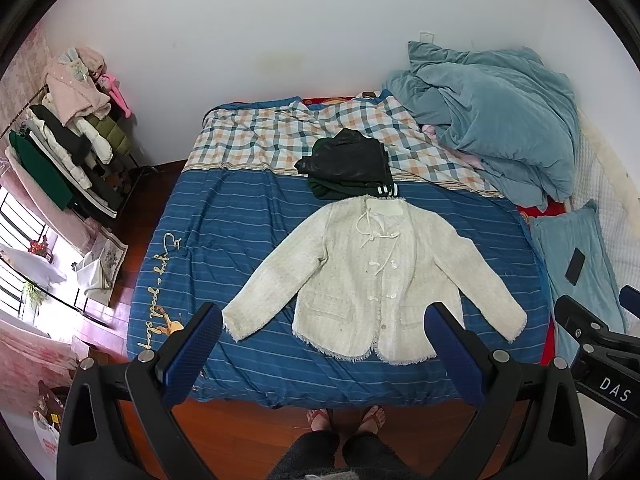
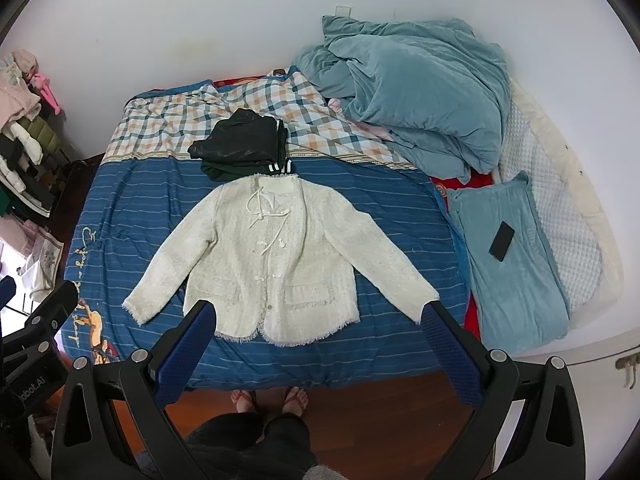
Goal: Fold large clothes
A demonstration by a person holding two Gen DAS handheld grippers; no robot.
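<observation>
Left tool [image 1: 322,322]: my fingers stand wide apart, holding nothing, raised over the near edge of the bed [image 1: 224,216].
Right tool [image 2: 318,322]: likewise spread wide and empty, hovering beside the left one.
Cream jacket [image 1: 372,272]: lies flat, front up and buttoned, on the blue striped cover, collar far, hem near, both sleeves angled out and down.
Folded dark clothes [image 1: 348,164]: a stack touching the far side of the collar.
Handling: I judge the tweed-like cloth soft but thick, fairly light and not slippery; its fringed edges may snag.
Hold points: I would pinch the left cuff [image 1: 236,324] and the right cuff [image 2: 424,304], or each shoulder, to bring the sleeves inward.
Phone [image 2: 502,241]: rests on the blue pillow, far right, well apart.
</observation>
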